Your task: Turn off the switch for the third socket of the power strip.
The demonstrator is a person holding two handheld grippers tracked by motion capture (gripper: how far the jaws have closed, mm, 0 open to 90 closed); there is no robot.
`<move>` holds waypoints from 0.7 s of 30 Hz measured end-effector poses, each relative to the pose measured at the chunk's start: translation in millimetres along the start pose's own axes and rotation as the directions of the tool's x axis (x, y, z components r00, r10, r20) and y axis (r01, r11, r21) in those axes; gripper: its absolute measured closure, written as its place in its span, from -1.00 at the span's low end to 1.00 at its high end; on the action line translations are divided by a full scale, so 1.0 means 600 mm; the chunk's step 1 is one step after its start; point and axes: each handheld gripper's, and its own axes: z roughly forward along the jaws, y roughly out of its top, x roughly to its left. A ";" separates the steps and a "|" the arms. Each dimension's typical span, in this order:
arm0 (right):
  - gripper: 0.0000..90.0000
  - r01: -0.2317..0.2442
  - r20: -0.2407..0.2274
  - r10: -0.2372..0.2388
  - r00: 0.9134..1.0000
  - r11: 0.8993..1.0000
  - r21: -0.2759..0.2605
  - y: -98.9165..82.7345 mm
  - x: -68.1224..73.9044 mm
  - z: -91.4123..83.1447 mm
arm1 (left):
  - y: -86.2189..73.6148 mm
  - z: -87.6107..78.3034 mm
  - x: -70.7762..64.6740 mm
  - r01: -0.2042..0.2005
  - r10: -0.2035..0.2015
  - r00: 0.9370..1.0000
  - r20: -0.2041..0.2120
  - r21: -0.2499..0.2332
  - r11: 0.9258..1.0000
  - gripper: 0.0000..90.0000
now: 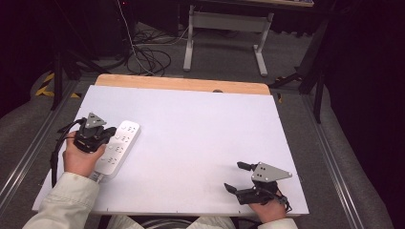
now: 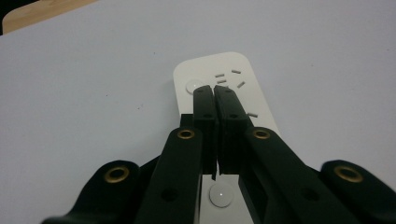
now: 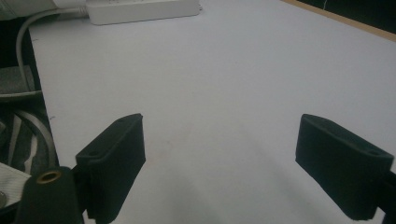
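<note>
— So, where does your power strip (image 1: pixel 118 146) lie, and which way does it run?

— It lies flat on the white table (image 1: pixel 200 143), near the left edge and toward your side. Its long axis runs on a diagonal: the rounded far end points away from you and a little to the right, while the near end, where its pale cord (image 3: pixel 23 37) leaves it, points back toward your left sleeve (image 1: pixel 67 202). The socket face is up.

— And your left tool (image 1: pixel 111 133)?

— Your left tool sits over the middle of the strip with its jaws pressed together, nothing between them. In the left gripper view the tips sit just beside a small round button (image 2: pixel 193 86) near the strip's far end; I cannot tell whether they touch it.

— Your right tool (image 1: pixel 235 176)?

— It is well apart from the strip, near the table's near right corner. Its jaws stand wide, with bare table between them.

— The surface and the room?

— Your table is a plain white sheet with a strip of wood (image 1: pixel 181 84) showing along the far edge. Beyond it you have a grey floor (image 1: pixel 224 59), a tangle of cables (image 1: pixel 148 55) and the white legs of another table (image 1: pixel 227 38) against a dark background.
</note>
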 end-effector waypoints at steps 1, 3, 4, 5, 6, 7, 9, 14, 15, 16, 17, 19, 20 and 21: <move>-0.64 0.000 0.000 0.000 1.000 1.000 0.000 0.000 0.000 0.000 | 0.001 -0.002 0.000 -0.002 0.002 1.000 0.003 -0.003 1.000 0.97; -0.64 0.002 -0.002 -0.002 1.000 1.000 0.002 0.000 0.000 0.000 | 0.003 -0.006 0.000 -0.006 0.006 1.000 0.010 -0.005 1.000 0.97; -0.64 0.001 -0.002 -0.001 1.000 1.000 0.002 0.000 0.000 0.001 | 0.004 -0.007 -0.001 -0.006 0.006 1.000 0.012 -0.004 1.000 0.97; -0.64 0.001 -0.001 -0.001 1.000 1.000 0.001 0.000 0.000 0.001 | 0.005 -0.009 -0.002 -0.009 0.009 1.000 0.012 -0.003 1.000 0.97; -0.64 0.001 -0.002 -0.001 1.000 1.000 0.002 0.000 0.000 0.000 | 0.006 -0.011 -0.002 -0.012 0.012 1.000 0.015 -0.008 1.000 0.97; -0.64 0.000 -0.001 0.000 1.000 1.000 0.001 0.000 0.000 0.000 | 0.007 -0.012 -0.002 -0.011 0.011 1.000 0.014 -0.011 1.000 0.97; -0.64 0.000 -0.003 0.000 1.000 1.000 0.000 0.000 0.000 0.001 | 0.007 -0.015 -0.002 -0.006 0.007 1.000 0.020 -0.012 1.000 0.97; -0.64 -0.004 -0.003 0.004 1.000 1.000 0.001 0.000 -0.001 0.002 | 0.012 -0.024 -0.005 0.004 -0.004 0.998 0.058 -0.008 1.000 0.80; -0.64 -0.004 -0.003 0.004 1.000 1.000 0.001 0.000 -0.001 0.002 | 0.013 -0.027 -0.006 0.012 -0.011 0.997 0.070 -0.012 1.000 0.80; -0.64 -0.005 -0.003 0.005 1.000 1.000 0.000 0.000 -0.001 0.001 | 0.015 -0.031 -0.007 0.011 -0.010 0.996 0.083 -0.016 1.000 0.73; -0.64 -0.005 -0.003 0.005 1.000 1.000 0.000 -0.001 -0.001 0.001 | 0.017 -0.035 -0.008 0.007 -0.004 0.996 0.092 -0.024 1.000 0.68; -0.64 -0.004 -0.003 0.004 1.000 1.000 -0.001 -0.001 -0.001 0.000 | 0.019 -0.044 -0.012 0.003 0.001 0.995 0.102 -0.045 0.999 0.53; -0.64 -0.003 -0.001 0.003 1.000 1.000 -0.002 -0.001 -0.001 0.000 | 0.019 -0.048 -0.014 0.004 0.003 0.993 0.118 -0.052 0.999 0.42; -0.65 -0.004 -0.002 0.004 1.000 1.000 -0.005 -0.001 -0.001 -0.001 | 0.020 -0.051 -0.015 0.002 0.005 0.991 0.130 -0.059 0.998 0.34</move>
